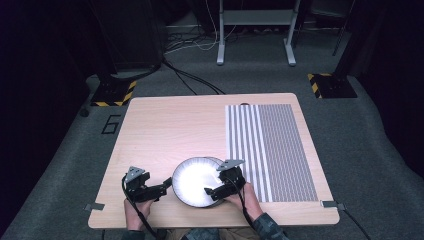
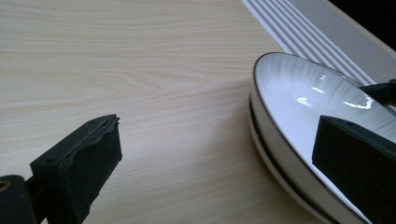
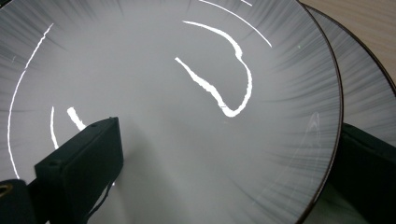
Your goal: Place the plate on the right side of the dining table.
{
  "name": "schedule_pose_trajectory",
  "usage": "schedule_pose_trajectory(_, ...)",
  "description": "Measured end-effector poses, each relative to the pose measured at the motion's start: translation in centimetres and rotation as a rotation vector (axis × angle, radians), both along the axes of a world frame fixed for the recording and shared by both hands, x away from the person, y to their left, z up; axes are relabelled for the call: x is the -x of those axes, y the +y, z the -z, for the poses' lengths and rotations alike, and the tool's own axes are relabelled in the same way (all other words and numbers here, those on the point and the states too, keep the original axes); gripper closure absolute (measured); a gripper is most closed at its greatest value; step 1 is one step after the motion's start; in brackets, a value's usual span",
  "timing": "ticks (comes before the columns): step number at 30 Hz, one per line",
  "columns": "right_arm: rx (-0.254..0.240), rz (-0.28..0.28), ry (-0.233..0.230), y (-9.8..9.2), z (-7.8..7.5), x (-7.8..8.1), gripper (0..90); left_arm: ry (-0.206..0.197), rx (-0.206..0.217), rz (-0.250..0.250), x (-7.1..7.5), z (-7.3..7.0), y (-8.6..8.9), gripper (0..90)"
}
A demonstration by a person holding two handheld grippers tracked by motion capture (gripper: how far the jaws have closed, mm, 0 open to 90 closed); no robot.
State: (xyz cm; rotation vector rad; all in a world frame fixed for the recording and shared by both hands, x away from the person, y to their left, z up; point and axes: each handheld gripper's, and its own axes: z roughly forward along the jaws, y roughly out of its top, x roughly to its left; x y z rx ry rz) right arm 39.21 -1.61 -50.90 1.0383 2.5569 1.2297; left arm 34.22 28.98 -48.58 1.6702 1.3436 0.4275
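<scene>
Two white plates with dark rims lie stacked at the table's near edge. The top plate [image 1: 196, 180] [image 2: 299, 93] [image 3: 163, 70] sits slightly off the lower plate [image 2: 275, 163] [image 3: 369, 88]. My left gripper [image 1: 166, 186] [image 2: 219, 154] is open just left of the stack, one jaw over bare wood and the other in front of the top plate's rim. My right gripper [image 1: 211, 192] [image 3: 224, 158] reaches in from the stack's right side. Its jaws stand wide apart astride the top plate's rim, one above the plate's inside and the other beneath the rim, over the lower plate.
A grey and white striped mat [image 1: 272, 150] [image 2: 317, 23] covers the right part of the wooden table [image 1: 170, 130]. Bare wood stretches behind and left of the plates. Beyond the table lie cables and stand bases on grey carpet.
</scene>
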Motion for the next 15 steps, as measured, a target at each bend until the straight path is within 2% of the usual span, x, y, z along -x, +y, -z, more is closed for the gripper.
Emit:
schedule_pose_trajectory(1,0.0,0.0,0.0,0.0,0.0,0.0,1.5,0.0,0.0,0.0,0.0,0.0,0.0,1.0)
schedule_pose_trajectory(6,0.002,-0.004,-0.003,0.0,0.0,-0.1,1.6,0.012,-0.015,0.063,-0.2,-0.1,-1.6,1.6)
schedule_pose_trajectory(9,0.0,0.001,0.001,0.0,0.0,0.0,1.6,0.023,-0.008,0.096,-0.3,0.2,-2.4,12.4)
schedule_pose_trajectory(12,-0.001,-0.001,-0.003,-0.1,0.0,0.0,2.9,0.04,-0.01,0.119,-0.4,0.5,-2.9,17.2)
schedule_pose_trajectory(15,-0.006,0.015,-0.01,-0.3,-0.1,-0.1,8.9,0.059,0.002,0.144,-0.5,0.8,-3.2,25.2)
